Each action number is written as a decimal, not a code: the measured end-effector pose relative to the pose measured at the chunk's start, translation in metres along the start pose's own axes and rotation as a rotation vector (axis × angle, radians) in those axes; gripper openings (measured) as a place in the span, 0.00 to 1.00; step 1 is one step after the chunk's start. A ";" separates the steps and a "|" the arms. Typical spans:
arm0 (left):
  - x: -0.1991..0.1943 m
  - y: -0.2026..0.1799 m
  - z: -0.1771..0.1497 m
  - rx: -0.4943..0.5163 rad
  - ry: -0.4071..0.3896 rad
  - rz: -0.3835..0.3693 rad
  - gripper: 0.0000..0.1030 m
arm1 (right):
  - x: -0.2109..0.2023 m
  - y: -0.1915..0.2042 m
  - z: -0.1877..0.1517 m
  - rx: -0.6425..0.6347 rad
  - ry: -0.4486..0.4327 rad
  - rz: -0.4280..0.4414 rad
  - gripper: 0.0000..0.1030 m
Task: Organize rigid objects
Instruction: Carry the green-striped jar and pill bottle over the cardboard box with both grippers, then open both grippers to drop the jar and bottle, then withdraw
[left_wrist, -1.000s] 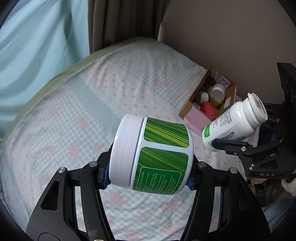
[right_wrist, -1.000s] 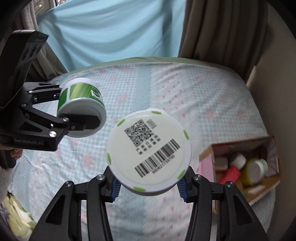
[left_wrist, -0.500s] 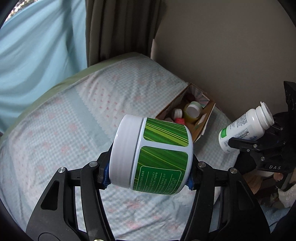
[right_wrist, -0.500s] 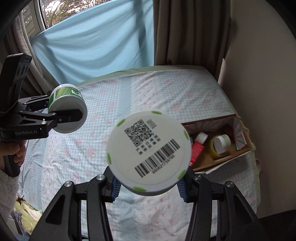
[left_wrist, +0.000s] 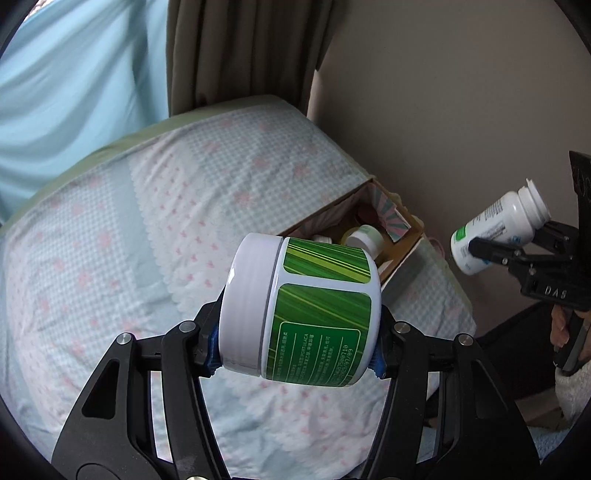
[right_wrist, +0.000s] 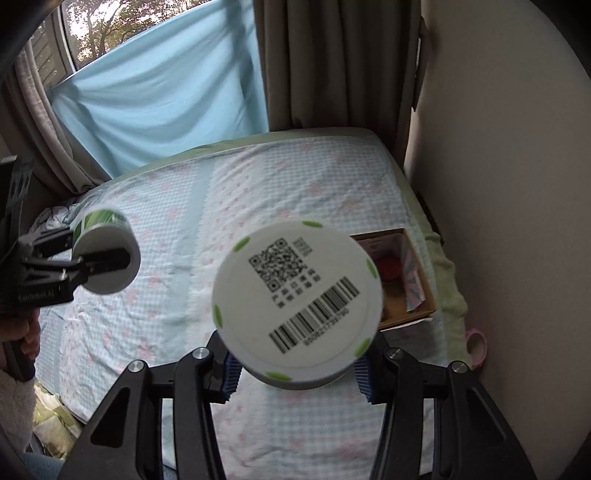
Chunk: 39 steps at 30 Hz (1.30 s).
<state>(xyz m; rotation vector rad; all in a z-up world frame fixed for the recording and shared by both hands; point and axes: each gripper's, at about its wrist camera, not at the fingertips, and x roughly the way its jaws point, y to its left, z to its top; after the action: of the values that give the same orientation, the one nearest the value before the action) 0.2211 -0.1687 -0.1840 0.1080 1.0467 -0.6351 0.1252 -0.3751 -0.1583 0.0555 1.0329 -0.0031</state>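
My left gripper (left_wrist: 297, 360) is shut on a white jar with a green label (left_wrist: 306, 314), held on its side high above the bed. The jar also shows in the right wrist view (right_wrist: 105, 254). My right gripper (right_wrist: 295, 371) is shut on a white pill bottle (right_wrist: 297, 308), its barcoded base facing the camera. The bottle also shows in the left wrist view (left_wrist: 498, 230), far right. A cardboard box (left_wrist: 402, 254) holding several containers sits on the bed near the wall, below and beyond both grippers; it also shows in the right wrist view (right_wrist: 417, 291).
The bed (left_wrist: 147, 236) has a checked sheet with pink flowers. A beige wall (left_wrist: 461, 92) runs along its right side. Curtains (right_wrist: 332, 62) and a blue cloth (right_wrist: 159, 96) hang behind the bed. A pink ring (right_wrist: 476, 345) lies on the floor by the wall.
Both grippers have risen and pulled back from the bed, each still holding its container. The box now appears smaller and farther below.
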 end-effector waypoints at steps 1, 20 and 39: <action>0.008 -0.005 0.002 -0.012 0.007 0.003 0.53 | 0.004 -0.009 0.003 -0.003 0.004 -0.003 0.45; 0.194 -0.024 0.022 -0.198 0.173 0.125 0.51 | 0.143 -0.134 0.034 0.034 0.148 -0.027 0.45; 0.278 -0.031 0.018 -0.105 0.276 0.212 0.52 | 0.228 -0.141 0.021 -0.096 0.202 -0.066 0.45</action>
<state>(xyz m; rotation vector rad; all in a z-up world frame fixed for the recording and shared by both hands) 0.3128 -0.3218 -0.3998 0.2164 1.3126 -0.3784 0.2560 -0.5117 -0.3497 -0.0669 1.2348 -0.0076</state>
